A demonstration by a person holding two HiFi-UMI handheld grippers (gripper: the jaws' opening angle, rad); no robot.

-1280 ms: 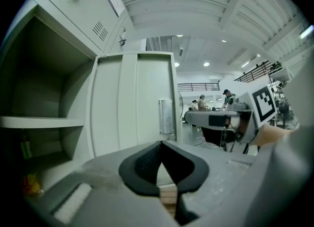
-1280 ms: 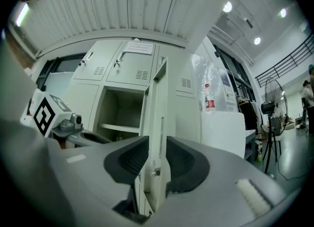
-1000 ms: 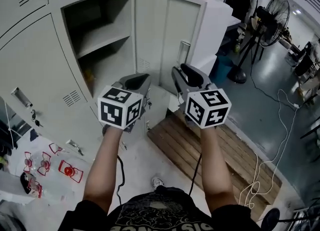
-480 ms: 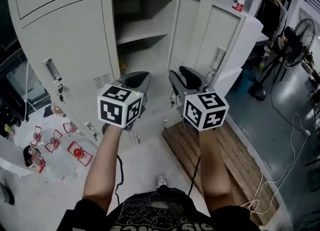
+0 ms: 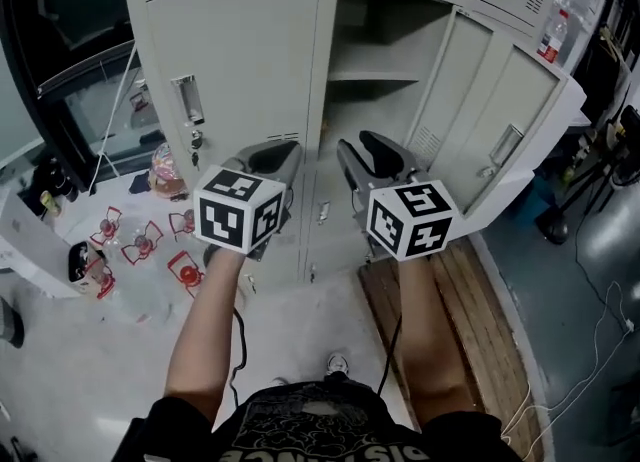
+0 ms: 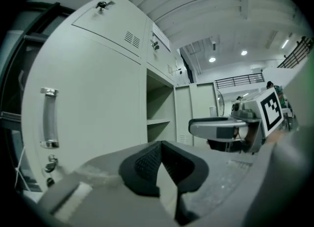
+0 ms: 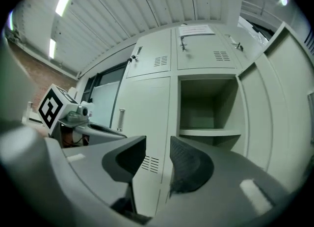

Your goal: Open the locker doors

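**Head view:** The left gripper (image 5: pixel 268 158) and right gripper (image 5: pixel 372 150) are held side by side, level, facing the lockers. The closed locker door (image 5: pixel 245 60) stands at the left, and its handle (image 5: pixel 187 100) has a vertical long axis. The open compartment (image 5: pixel 385 40) is just beside it. The open locker door (image 5: pixel 490 120) stands upright, swung out to the right.

**Left gripper view:** The fingers (image 6: pixel 146 164) meet at their tips with nothing between them. The closed locker door fills the left, its handle vertical.

**Right gripper view:** The fingers (image 7: pixel 190 164) stand narrowly apart, having just been opening, and nothing is between them. They point at the frame edge between the closed locker door and the open compartment, which contains a horizontal shelf (image 7: pixel 210 132).
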